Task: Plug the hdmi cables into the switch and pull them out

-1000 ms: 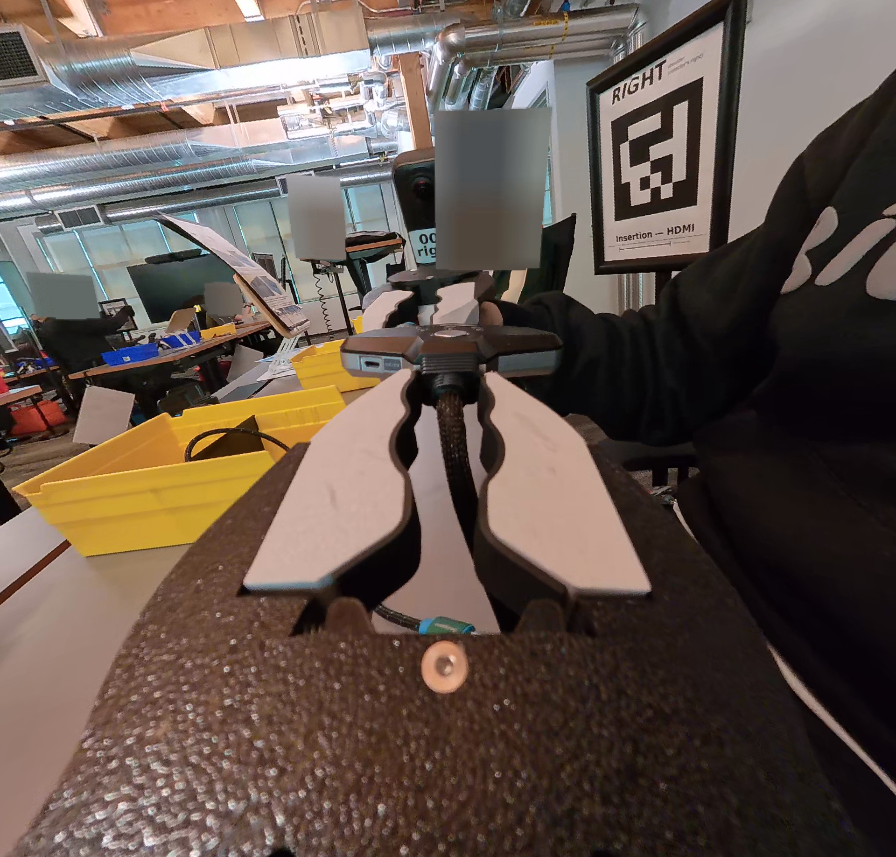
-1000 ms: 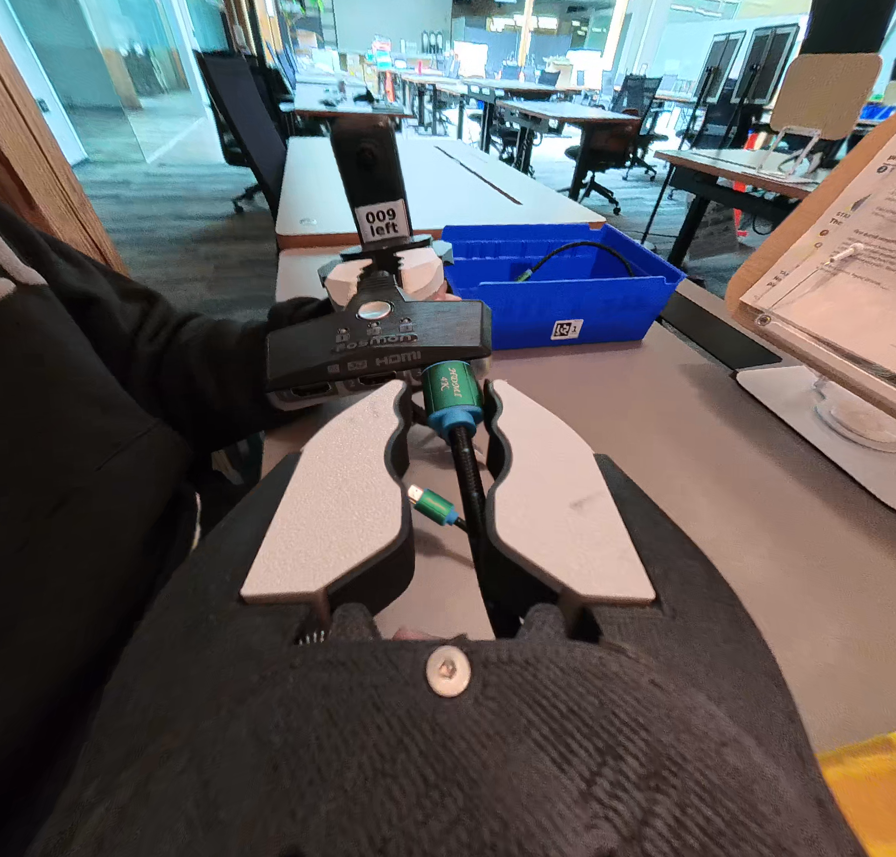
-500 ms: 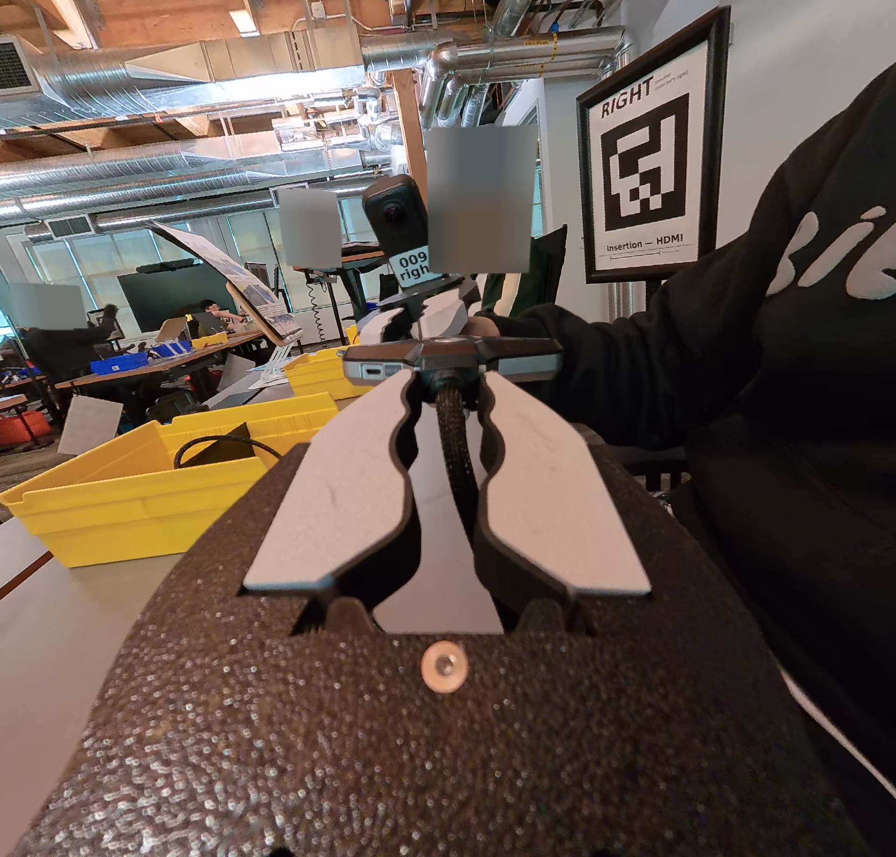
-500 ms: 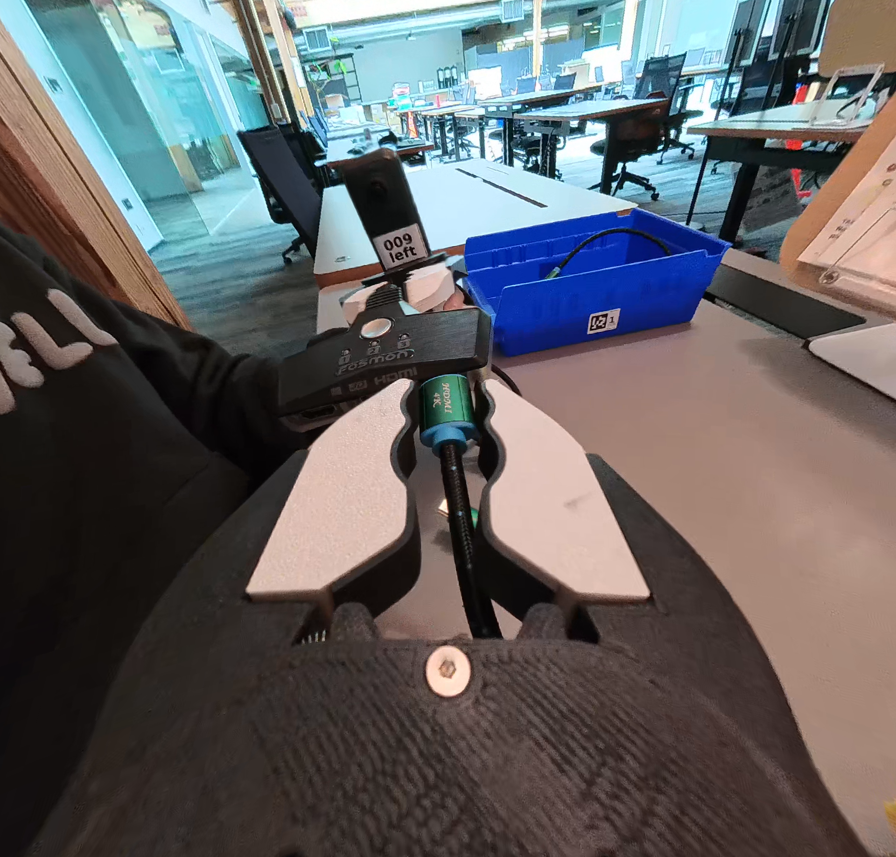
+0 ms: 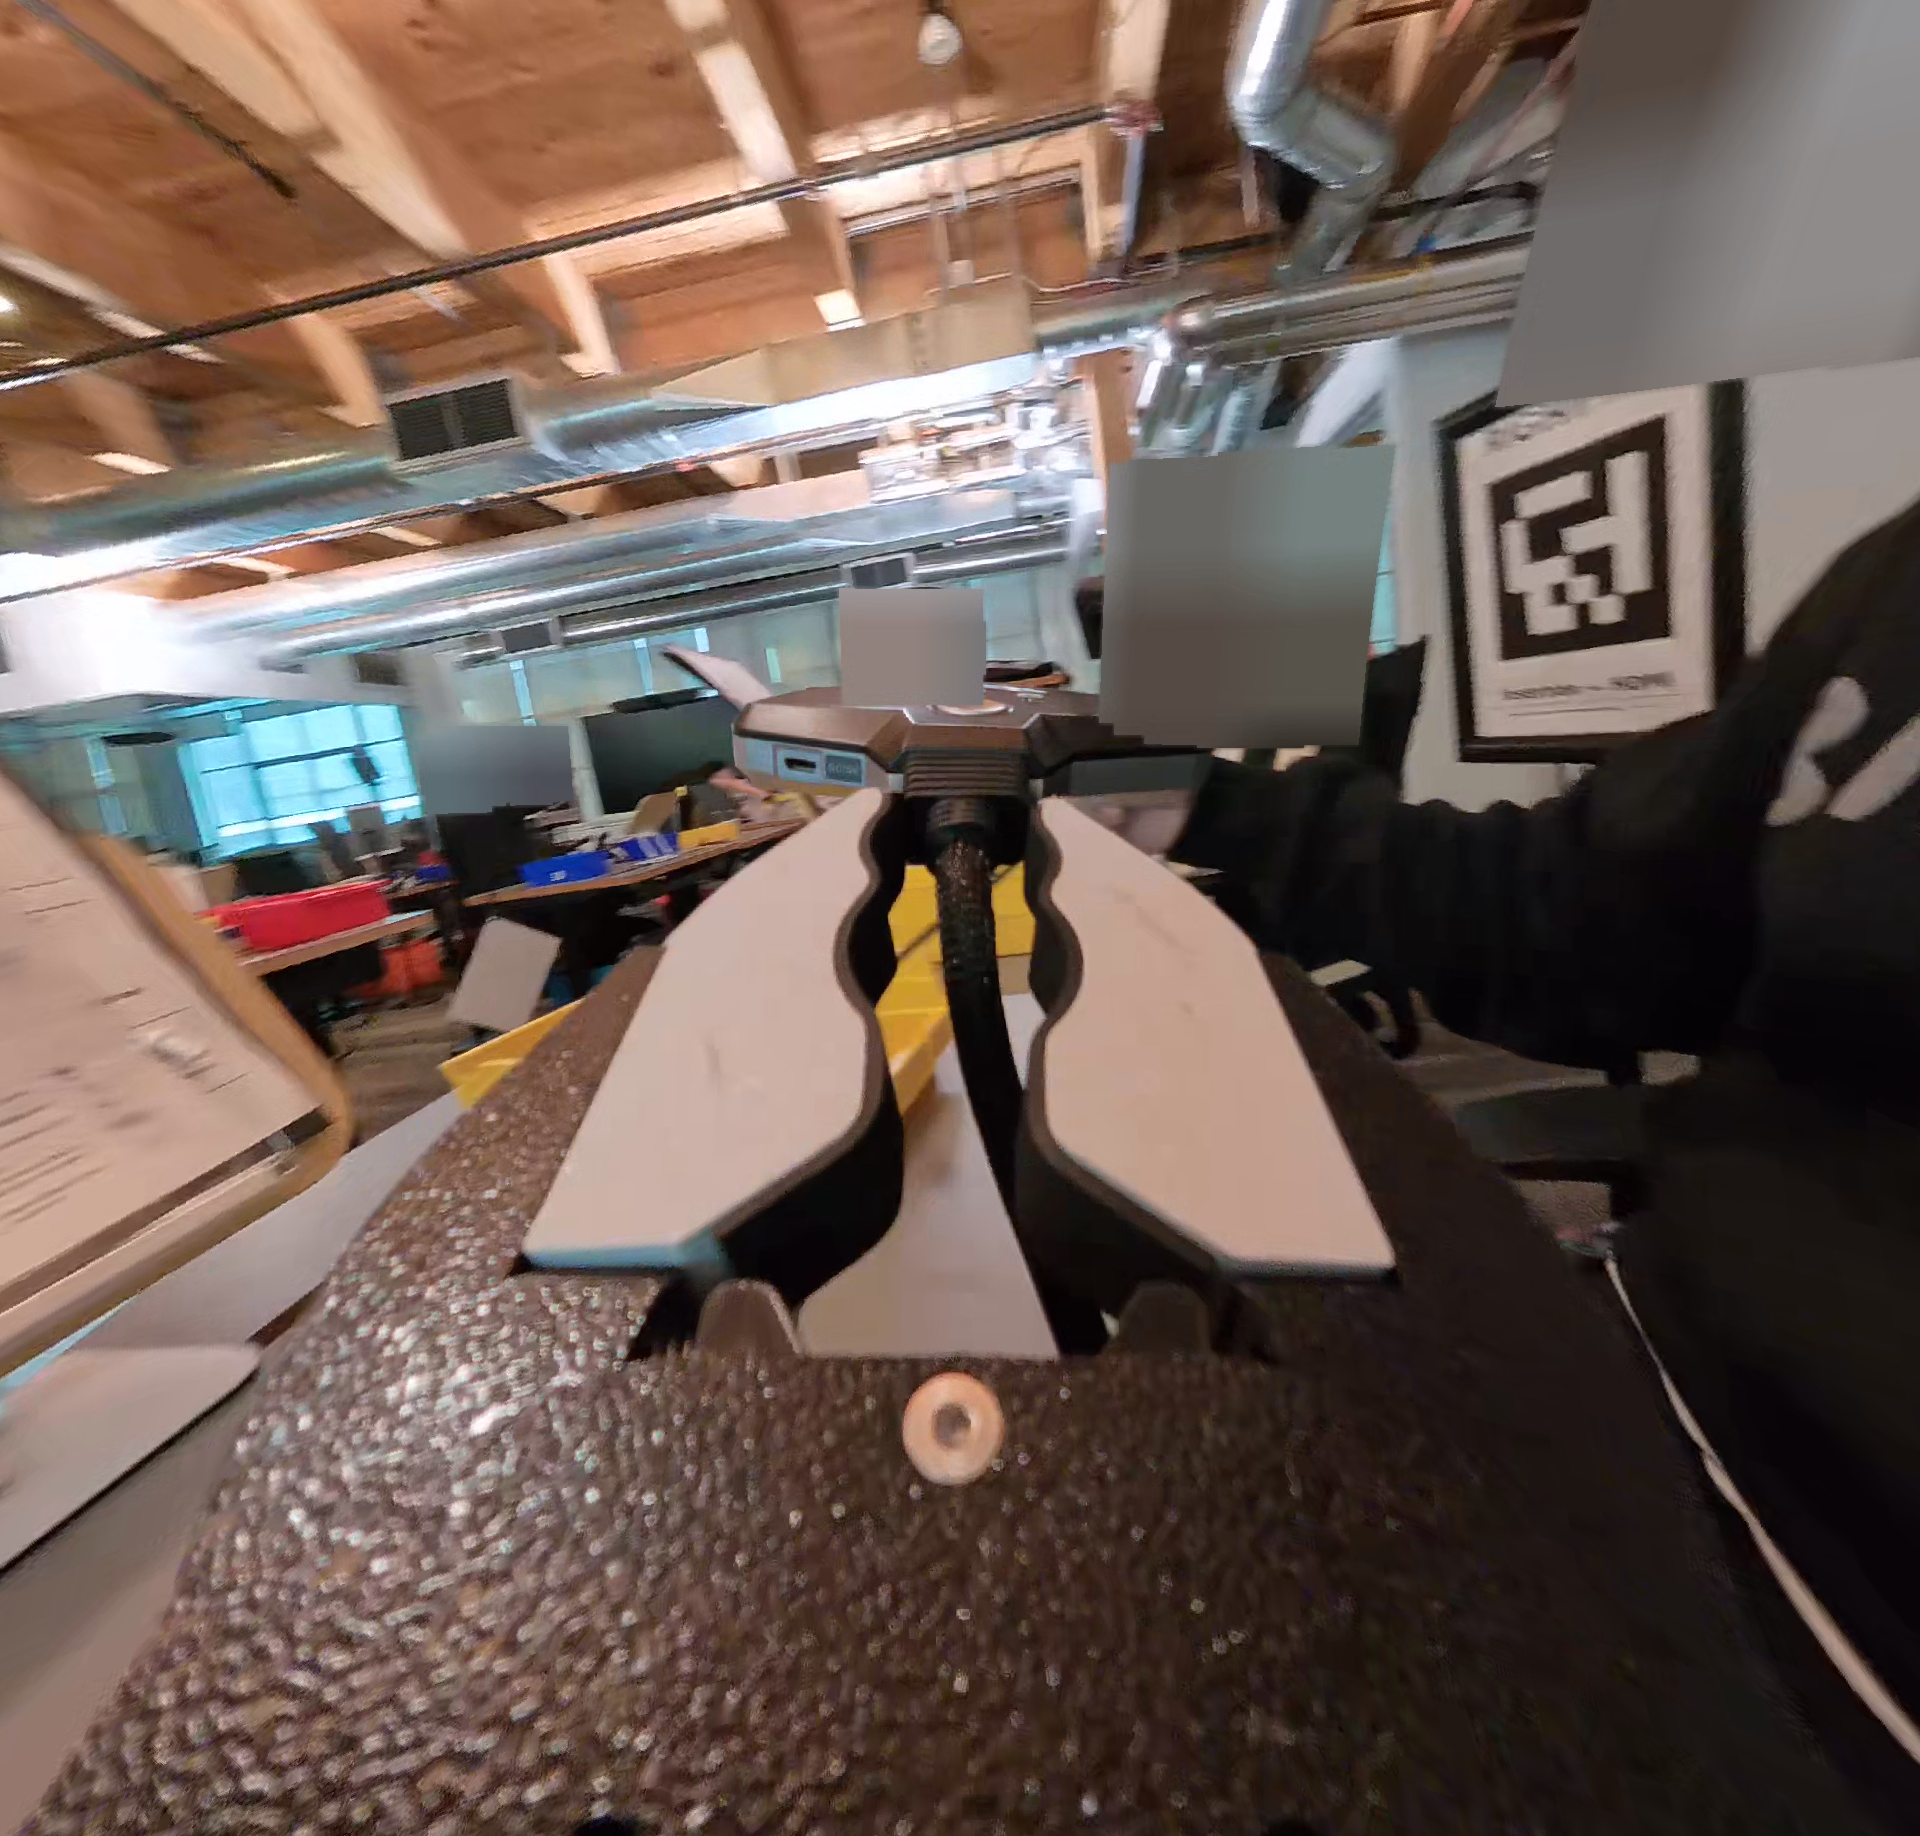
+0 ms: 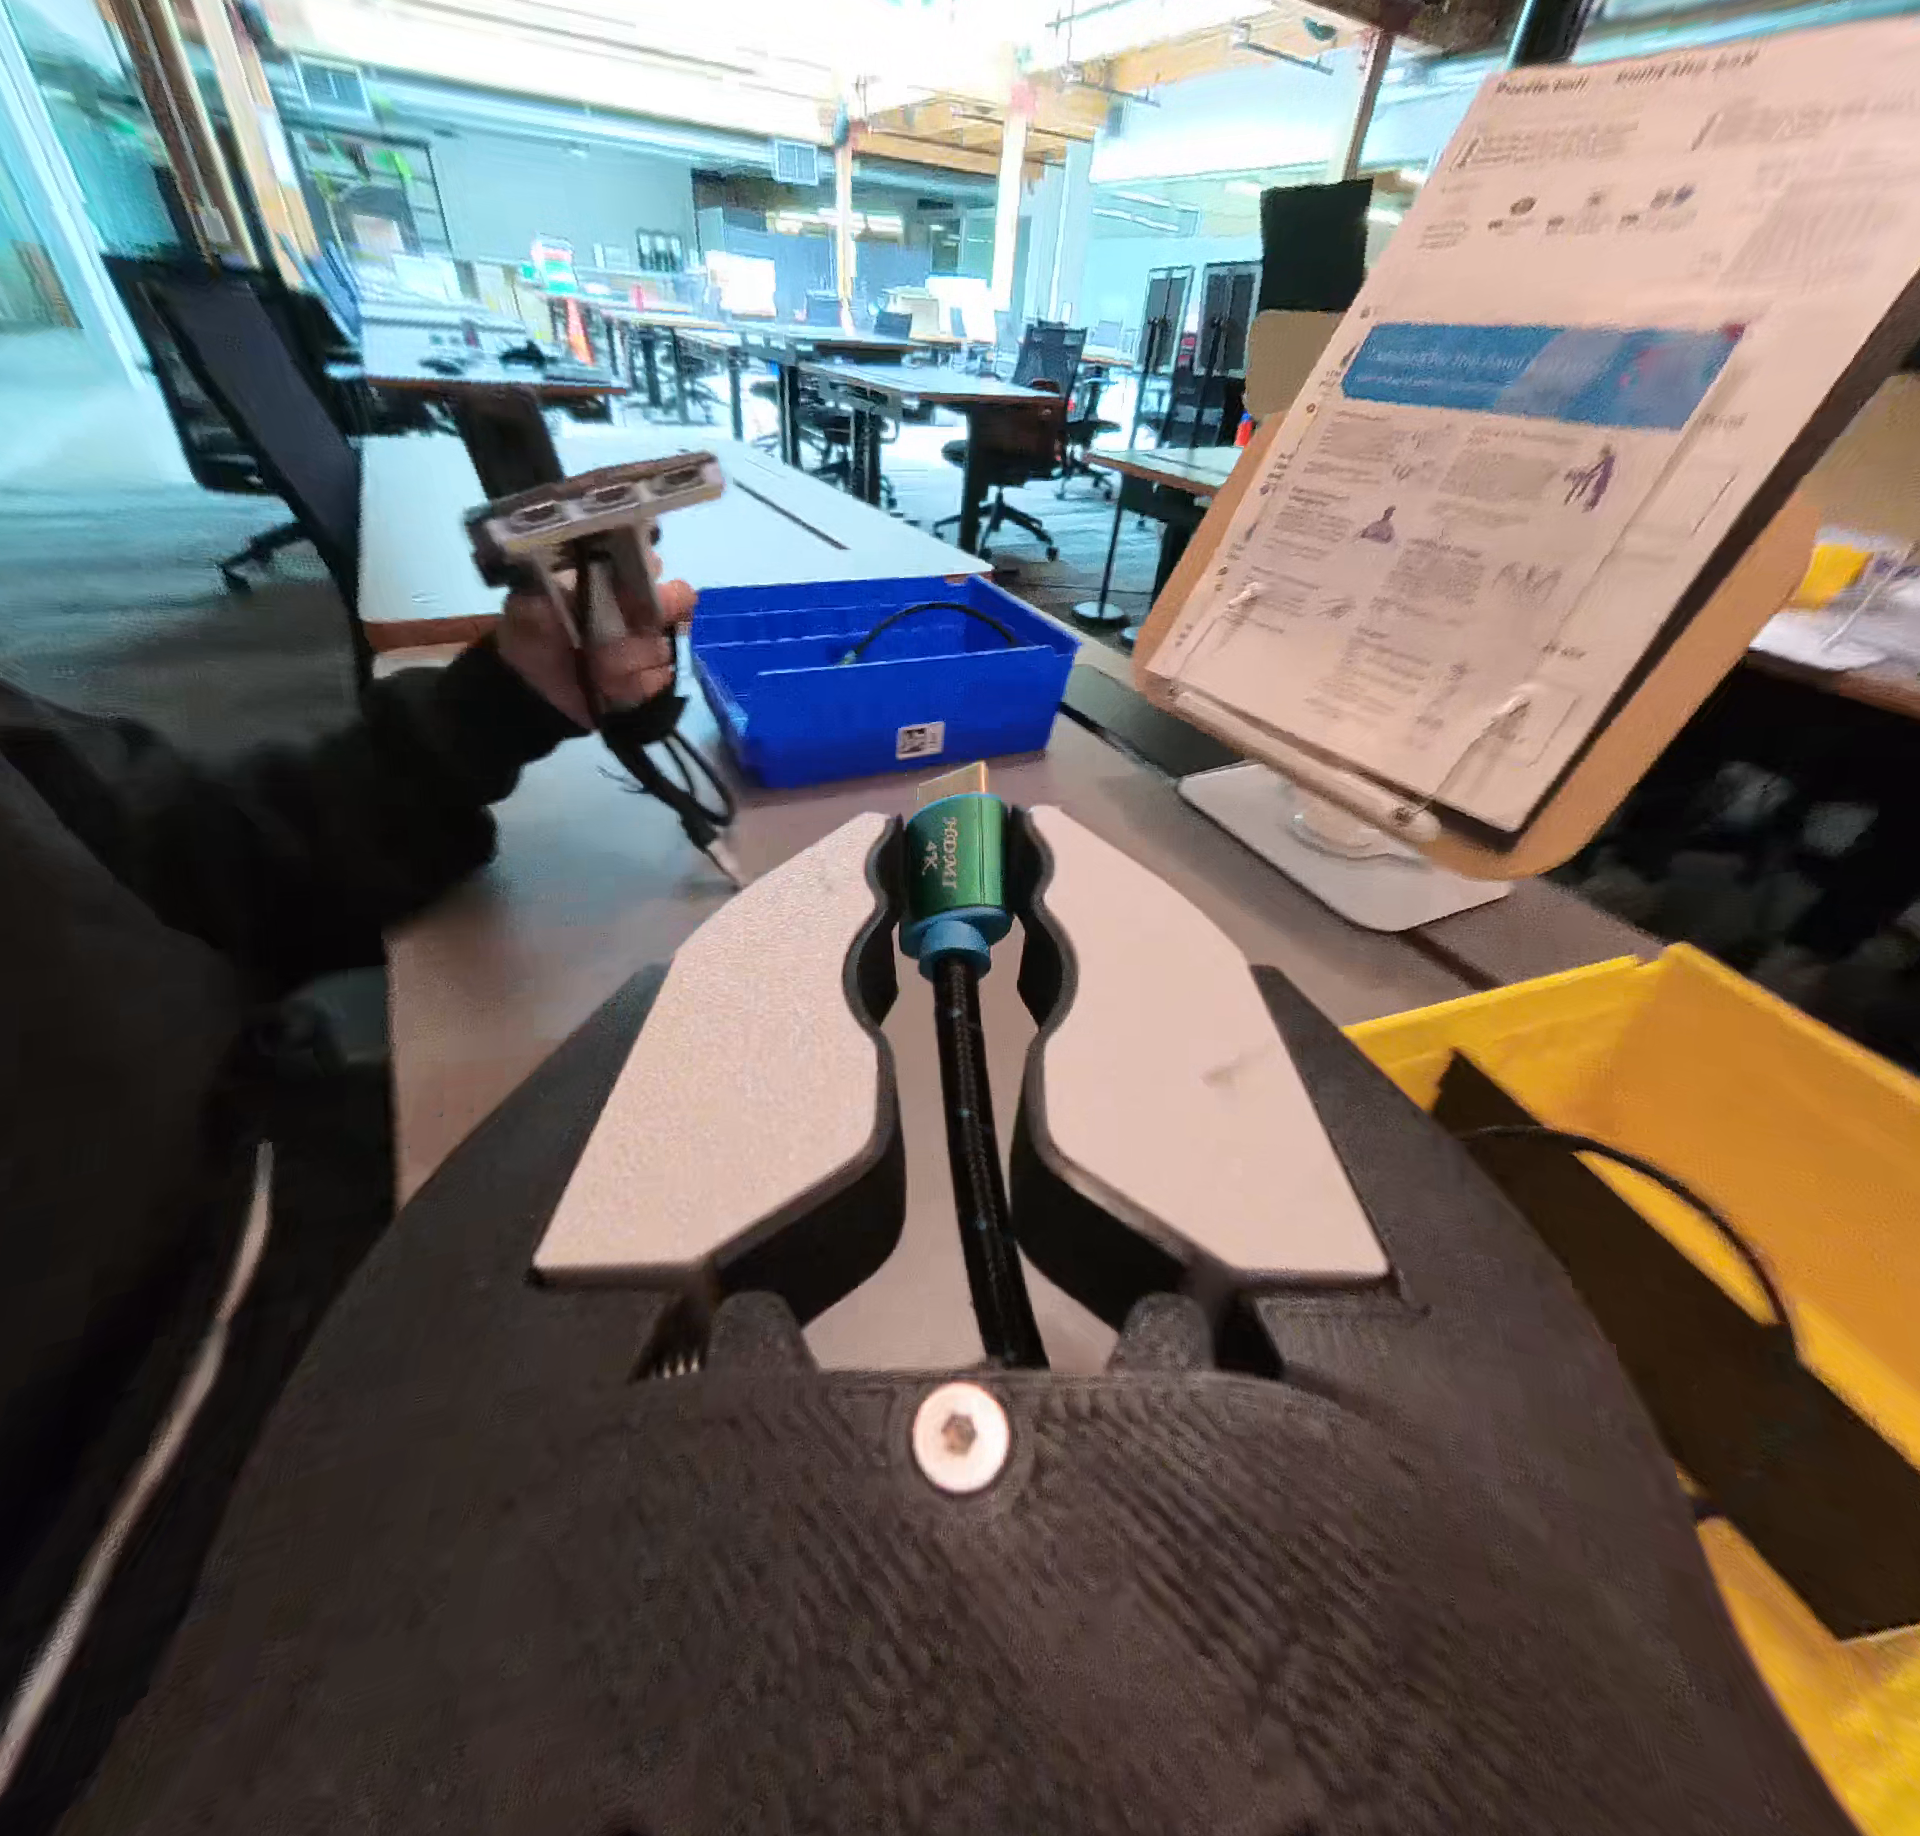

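Note:
My left gripper is shut on the black braided pigtail cable just below the dark HDMI switch and holds the switch up in the air. In the right wrist view the switch is off to the left, its row of ports empty and facing me. My right gripper is shut on the green HDMI plug, whose metal tip is bare and well apart from the switch. Its black cable runs back between the fingers.
A blue bin with a cable stands at the back of the grey table. A yellow bin is at the right. A tilted document stand rises behind it. The person's black sleeve reaches across on the right.
The green plug has come out of the switch. My right gripper has drawn back to the right with it, and my left gripper has swung the switch up and away.

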Demonstrator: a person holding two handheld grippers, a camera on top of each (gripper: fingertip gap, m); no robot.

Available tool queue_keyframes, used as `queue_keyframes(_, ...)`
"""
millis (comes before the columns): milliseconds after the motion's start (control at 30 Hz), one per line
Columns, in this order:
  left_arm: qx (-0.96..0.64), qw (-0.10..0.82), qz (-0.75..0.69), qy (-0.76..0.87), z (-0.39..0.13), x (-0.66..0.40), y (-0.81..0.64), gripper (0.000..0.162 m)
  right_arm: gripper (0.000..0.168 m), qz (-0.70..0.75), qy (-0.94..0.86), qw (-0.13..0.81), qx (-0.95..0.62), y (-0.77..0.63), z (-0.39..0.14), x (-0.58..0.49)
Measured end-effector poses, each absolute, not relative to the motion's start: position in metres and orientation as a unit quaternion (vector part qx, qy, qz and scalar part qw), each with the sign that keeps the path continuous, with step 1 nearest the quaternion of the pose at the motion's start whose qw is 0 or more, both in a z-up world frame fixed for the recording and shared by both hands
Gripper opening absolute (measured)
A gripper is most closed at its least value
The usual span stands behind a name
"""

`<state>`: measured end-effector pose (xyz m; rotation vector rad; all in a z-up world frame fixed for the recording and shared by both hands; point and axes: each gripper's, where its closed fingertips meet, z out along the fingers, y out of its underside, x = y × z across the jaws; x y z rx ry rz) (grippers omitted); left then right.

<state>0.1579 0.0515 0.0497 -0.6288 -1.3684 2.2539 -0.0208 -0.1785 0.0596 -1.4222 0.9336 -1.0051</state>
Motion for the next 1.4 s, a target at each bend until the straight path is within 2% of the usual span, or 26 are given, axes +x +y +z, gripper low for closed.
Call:
queue_keyframes(100,-0.269,0.203,0.787,-0.517,0.04,0.132,0.04,0.022,0.02,-0.445,0.372,0.58,-0.572,-0.202,0.083,-0.016)
queue_keyframes(367,-0.286,0.233,0.769,-0.522,0.025,0.114,0.027,0.022,0.02,-0.494,0.375,0.565,-0.544,-0.266,0.076,0.017)
queue_keyframes(467,-0.28,0.242,0.771,-0.518,0.023,0.117,0.027,0.022,0.02,-0.554,0.386,0.526,-0.517,-0.298,0.064,0.023)
queue_keyframes(533,-0.278,0.245,0.77,-0.52,0.022,0.118,0.026,0.022,0.02,-0.578,0.409,0.463,-0.533,-0.314,0.046,0.027)
queue_keyframes(700,-0.273,0.255,0.771,-0.515,0.02,0.123,0.026,0.021,0.019,-0.492,0.425,0.352,-0.673,-0.302,-0.027,0.051)
queue_keyframes(800,-0.272,0.261,0.769,-0.517,0.018,0.122,0.025,0.021,0.017,-0.493,0.413,0.286,-0.711,-0.3,-0.049,0.069)
queue_keyframes(967,-0.279,0.26,0.763,-0.522,0.016,0.117,0.023,0.021,0.012,-0.431,0.46,0.243,-0.737,-0.302,-0.097,0.094)
queue_keyframes(1033,-0.28,0.26,0.762,-0.523,0.016,0.116,0.022,0.021,0.014,-0.358,0.524,0.215,-0.743,-0.305,-0.133,0.093)
queue_keyframes(1100,-0.279,0.259,0.762,-0.524,0.015,0.115,0.022,0.021,0.012,-0.334,0.585,0.175,-0.718,-0.317,-0.144,0.091)
queue_keyframes(1133,-0.278,0.26,0.762,-0.524,0.015,0.116,0.021,0.021,0.015,-0.322,0.59,0.178,-0.719,-0.314,-0.143,0.089)
queue_keyframes(1200,-0.277,0.263,0.762,-0.522,0.015,0.116,0.021,0.021,0.042,-0.262,0.627,0.189,-0.709,-0.308,-0.143,0.081)
queue_keyframes(1333,-0.272,0.268,0.764,-0.521,0.014,0.118,0.02,0.021,0.062,-0.173,0.688,0.177,-0.682,-0.311,-0.143,0.056)
queue_keyframes(1400,-0.271,0.267,0.764,-0.522,0.014,0.119,0.019,0.021,0.072,-0.16,0.701,0.205,-0.664,-0.308,-0.137,0.054)
